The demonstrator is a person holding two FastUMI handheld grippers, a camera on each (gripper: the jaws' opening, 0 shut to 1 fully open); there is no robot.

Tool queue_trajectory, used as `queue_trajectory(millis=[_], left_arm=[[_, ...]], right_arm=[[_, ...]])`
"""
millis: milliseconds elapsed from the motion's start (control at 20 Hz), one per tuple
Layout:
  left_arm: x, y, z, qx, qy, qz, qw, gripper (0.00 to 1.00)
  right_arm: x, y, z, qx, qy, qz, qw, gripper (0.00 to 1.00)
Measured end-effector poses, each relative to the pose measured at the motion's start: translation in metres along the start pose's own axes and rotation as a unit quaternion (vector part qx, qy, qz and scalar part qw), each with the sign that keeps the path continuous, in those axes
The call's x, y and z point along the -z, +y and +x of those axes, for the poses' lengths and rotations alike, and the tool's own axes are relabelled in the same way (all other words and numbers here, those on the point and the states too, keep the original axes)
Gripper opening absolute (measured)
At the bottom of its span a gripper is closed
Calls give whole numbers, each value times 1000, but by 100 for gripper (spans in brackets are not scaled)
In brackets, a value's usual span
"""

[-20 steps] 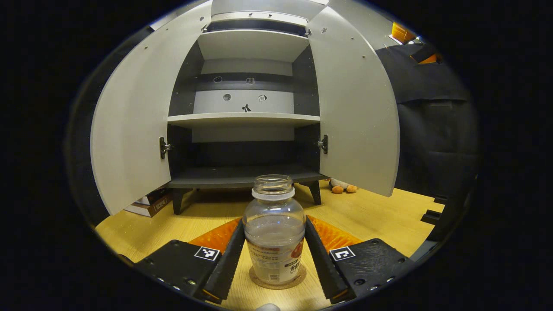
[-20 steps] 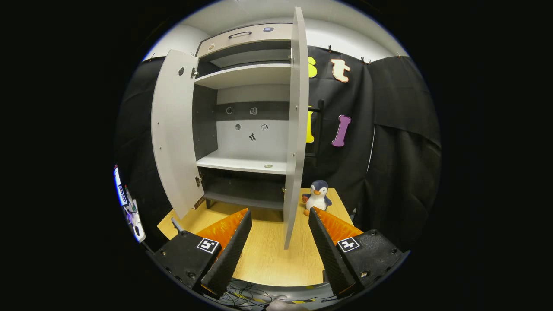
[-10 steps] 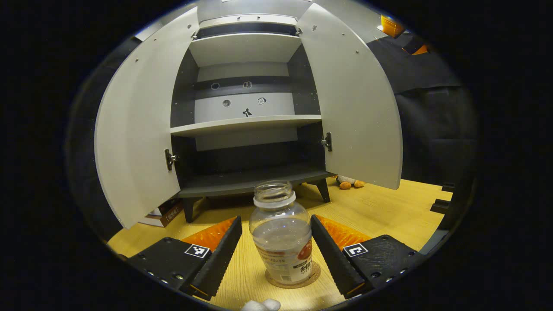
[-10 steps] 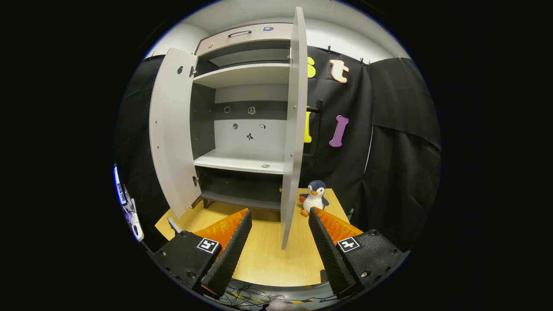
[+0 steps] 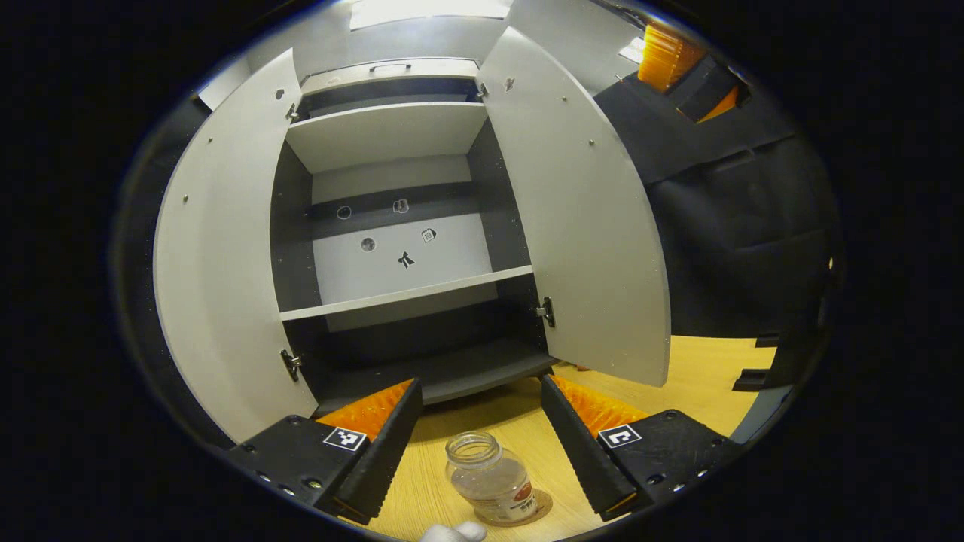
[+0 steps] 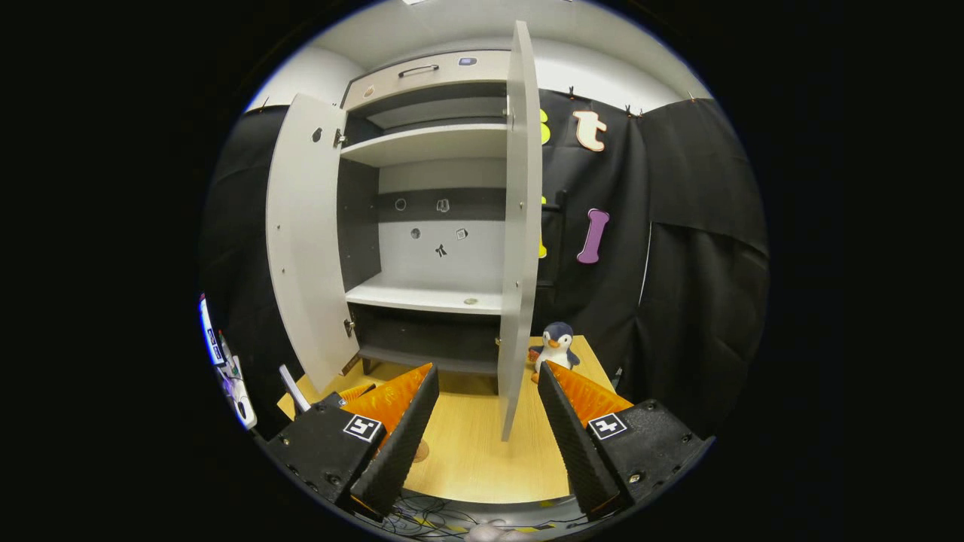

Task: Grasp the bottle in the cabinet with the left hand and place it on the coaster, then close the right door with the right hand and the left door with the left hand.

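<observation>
While bottle stands on wooden table, cabinet open.

The left gripper view looks from above the worktop, facing straight into the open cabinet from near, tilted slightly so the shelves slant. Its own left gripper frames the bottom edge. The right gripper view stands farther back and off to the right side, facing the cabinet so the right door shows almost edge-on, with its right gripper below. Both views share the cabinet interior, both doors and the worktop
</observation>
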State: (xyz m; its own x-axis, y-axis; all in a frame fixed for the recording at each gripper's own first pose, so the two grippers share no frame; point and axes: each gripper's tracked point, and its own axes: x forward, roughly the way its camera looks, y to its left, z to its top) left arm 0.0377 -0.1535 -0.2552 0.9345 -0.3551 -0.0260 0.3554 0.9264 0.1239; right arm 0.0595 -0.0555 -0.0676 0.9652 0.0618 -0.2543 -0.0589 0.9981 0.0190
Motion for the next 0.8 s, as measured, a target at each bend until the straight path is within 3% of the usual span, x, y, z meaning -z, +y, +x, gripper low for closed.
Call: queue_trajectory(millis=[300,550,800], left_arm=[[-67,30,-43,-7,14,-66,998,96],[-113,84,-80,-75,16,-56,995,96],[-134,109,-120,-120,36,-69,990,96]], right_arm=[[-19,-11,-18,36,-56,26,997,82],[-42,-53,-25,77,-93,28,992,82],[-74,-117,-10,109,-121,12,987,82]])
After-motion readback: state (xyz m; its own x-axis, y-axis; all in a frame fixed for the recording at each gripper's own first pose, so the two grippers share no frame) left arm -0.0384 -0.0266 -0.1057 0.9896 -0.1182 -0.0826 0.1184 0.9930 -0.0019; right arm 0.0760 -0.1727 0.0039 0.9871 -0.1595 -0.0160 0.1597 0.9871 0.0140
